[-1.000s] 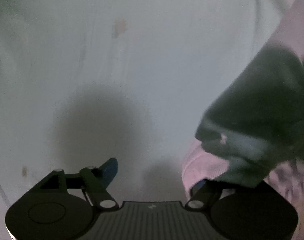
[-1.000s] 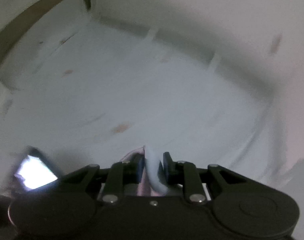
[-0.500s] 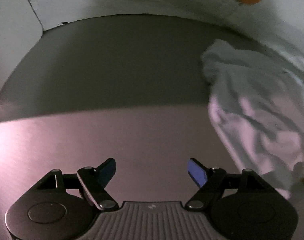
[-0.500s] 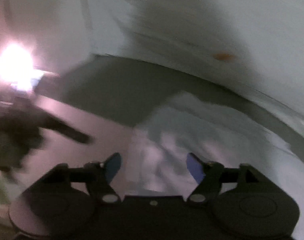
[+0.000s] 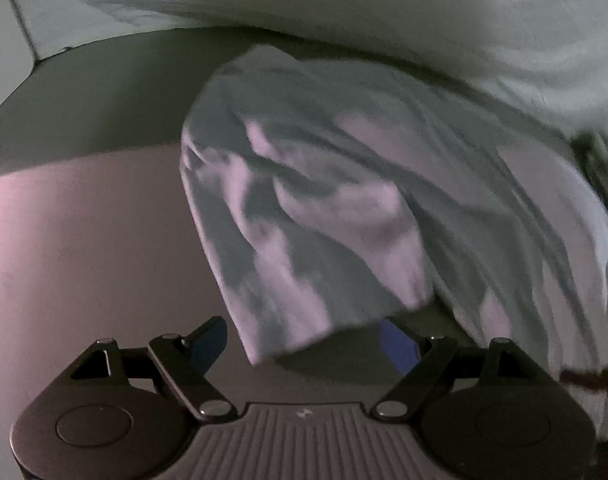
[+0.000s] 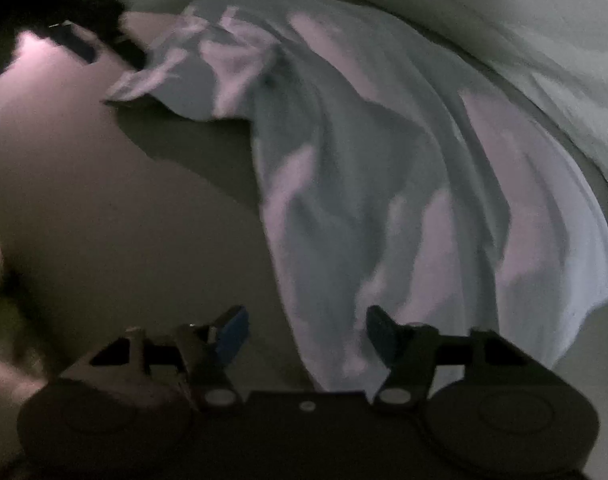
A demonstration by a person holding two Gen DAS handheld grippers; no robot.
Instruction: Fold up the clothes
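A pale, crumpled garment [image 5: 343,184] lies bunched on a smooth table in dim light. In the left wrist view its near corner hangs down between my open blue-padded fingers; my left gripper [image 5: 304,346] is open and holds nothing. In the right wrist view the same garment [image 6: 383,184] spreads from the far left to the near right, and its near edge reaches between the fingers of my right gripper [image 6: 307,334], which is open and empty.
The table [image 5: 84,260] is bare to the left of the garment. A white sheet or wall [image 5: 423,12] runs along the far edge. A dark blurred shape, perhaps the other gripper [image 6: 80,36], shows at the upper left of the right wrist view.
One second ago my right gripper was shut on pale cloth; it has opened. Both views have swung down to the table, and the garment now lies closer, reaching between both grippers' fingers.
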